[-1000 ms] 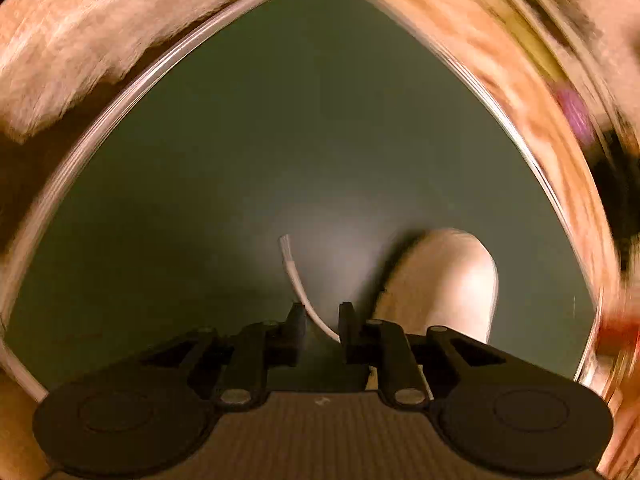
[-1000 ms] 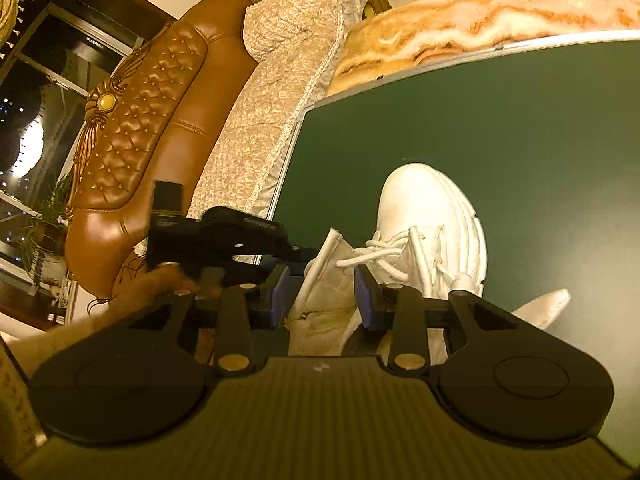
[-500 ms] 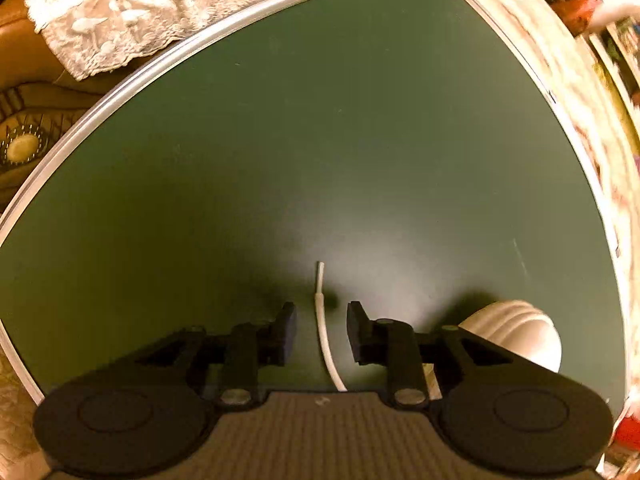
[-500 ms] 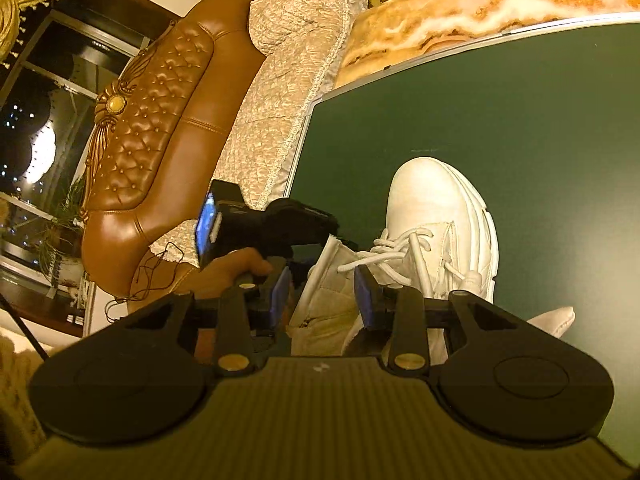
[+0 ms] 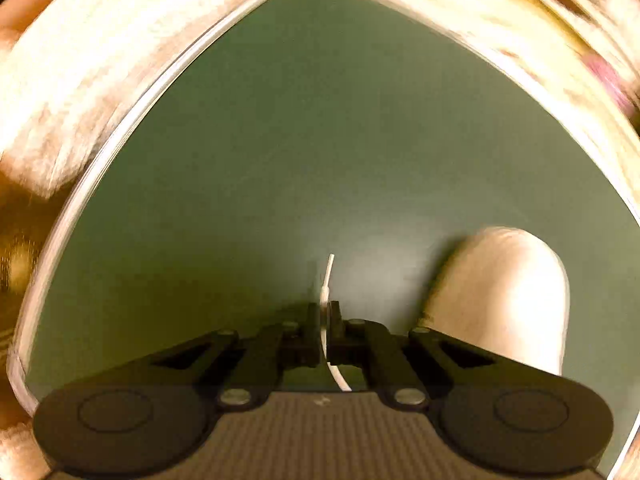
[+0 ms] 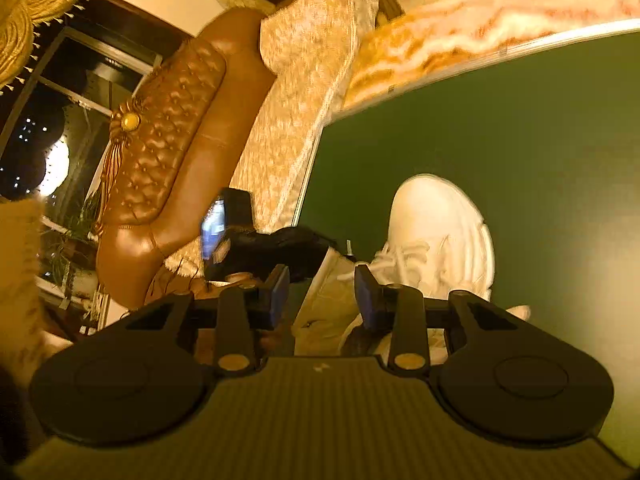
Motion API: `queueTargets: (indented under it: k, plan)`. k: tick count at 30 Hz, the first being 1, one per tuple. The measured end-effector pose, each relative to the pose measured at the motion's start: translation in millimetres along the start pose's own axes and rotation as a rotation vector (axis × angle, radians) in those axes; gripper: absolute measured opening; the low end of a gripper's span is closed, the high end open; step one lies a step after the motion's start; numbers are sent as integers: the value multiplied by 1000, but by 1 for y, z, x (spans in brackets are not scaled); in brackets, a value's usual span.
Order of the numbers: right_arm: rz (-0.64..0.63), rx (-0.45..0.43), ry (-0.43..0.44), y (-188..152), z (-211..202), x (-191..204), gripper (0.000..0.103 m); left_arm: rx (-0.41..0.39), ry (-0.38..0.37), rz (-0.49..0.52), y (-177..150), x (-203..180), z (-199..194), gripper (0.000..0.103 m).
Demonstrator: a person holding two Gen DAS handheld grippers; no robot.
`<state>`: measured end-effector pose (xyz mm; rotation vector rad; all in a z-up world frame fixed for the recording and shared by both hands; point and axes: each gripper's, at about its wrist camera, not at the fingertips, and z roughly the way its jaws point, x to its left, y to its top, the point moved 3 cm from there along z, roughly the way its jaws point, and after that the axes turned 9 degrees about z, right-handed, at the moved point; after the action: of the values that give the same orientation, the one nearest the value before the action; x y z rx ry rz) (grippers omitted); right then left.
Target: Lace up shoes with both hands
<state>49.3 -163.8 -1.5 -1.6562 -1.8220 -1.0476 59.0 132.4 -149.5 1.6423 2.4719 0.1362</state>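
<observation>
A white shoe (image 6: 436,224) stands on the dark green table (image 6: 540,128), toe pointing away, with white laces (image 6: 404,252) crossed over its tongue. My right gripper (image 6: 322,292) is open just above the shoe's tongue and collar, holding nothing. My left gripper (image 5: 325,316) is shut on the white lace end (image 5: 327,280), whose tip sticks up past the fingertips. The shoe's toe (image 5: 508,296) shows to the right in the left wrist view. The left gripper also shows in the right wrist view (image 6: 256,240), left of the shoe.
The green table (image 5: 320,140) has a metal rim (image 5: 132,120). A brown quilted leather sofa (image 6: 168,152) with a cream lace cover (image 6: 304,92) stands beyond the table's left edge. A marble-patterned surface (image 6: 480,36) lies behind.
My left gripper has closed on the lace end, which lay loose between its open fingers half a second ago. The left view swung. The right gripper stayed open over the shoe.
</observation>
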Motion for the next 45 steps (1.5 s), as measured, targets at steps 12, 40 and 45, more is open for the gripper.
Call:
queueTargets:
  k: [12, 40, 45]
  plan:
    - [-99, -2, -237, -6, -5, -5, 41, 184, -335, 988, 14, -149, -149, 1]
    - [143, -91, -163, -20, 5, -56, 41, 830, -122, 1214, -16, -285, -85, 1]
    - [150, -88, -141, -23, 1, -59, 41, 882, -87, 1257, -20, -285, -76, 1]
